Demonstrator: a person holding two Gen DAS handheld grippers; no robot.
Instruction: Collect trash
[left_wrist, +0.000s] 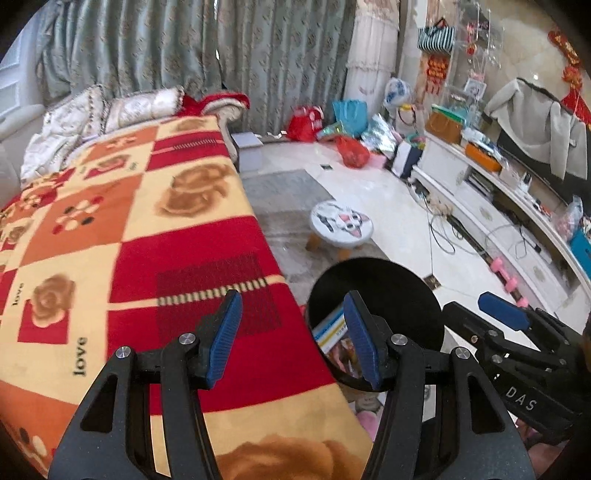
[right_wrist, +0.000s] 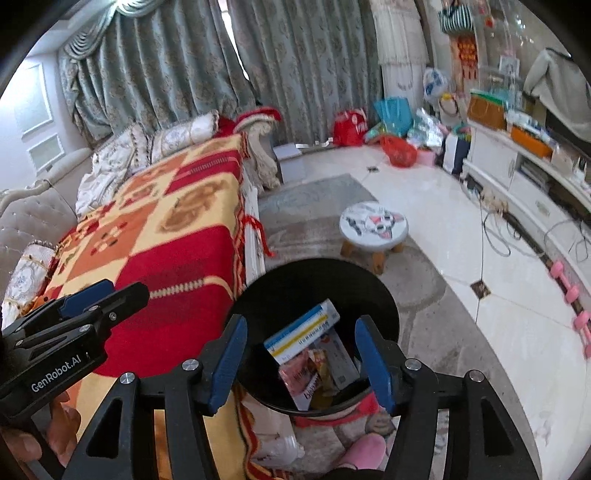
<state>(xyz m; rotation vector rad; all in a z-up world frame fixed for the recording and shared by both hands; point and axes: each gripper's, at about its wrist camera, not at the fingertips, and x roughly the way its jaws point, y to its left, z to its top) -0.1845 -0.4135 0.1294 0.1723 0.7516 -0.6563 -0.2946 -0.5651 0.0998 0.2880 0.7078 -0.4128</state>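
We held both tools above the black trash bin (right_wrist: 317, 332), which stood on the floor just beside the blanket-covered sofa (left_wrist: 155, 236). The right gripper (right_wrist: 301, 356) hung directly over the bin's mouth with its jaws parted about halfway and nothing between the blue pads (right_wrist: 229, 354); below and between them lay the collected trash: a blue-and-yellow box (right_wrist: 303, 330) leaning on its edge, with pink and orange wrappers (right_wrist: 306, 376) under it. We judged that the jaws stood apart there because the load belonged in the bin, not in the grip. The left gripper (left_wrist: 291, 338) was likewise half open and empty, its left pad over the blanket and its right pad over the bin's near rim (left_wrist: 373, 269). To its right, the other tool's blue finger (left_wrist: 502, 314) reached in beside the bin. Ahead of both grippers stood 1 small cat-faced stool (right_wrist: 373, 225) on the tiled floor (right_wrist: 461, 258), well apart from the bin. Bags cluttered the far corner (left_wrist: 351, 147), perhaps the next trash to gather.
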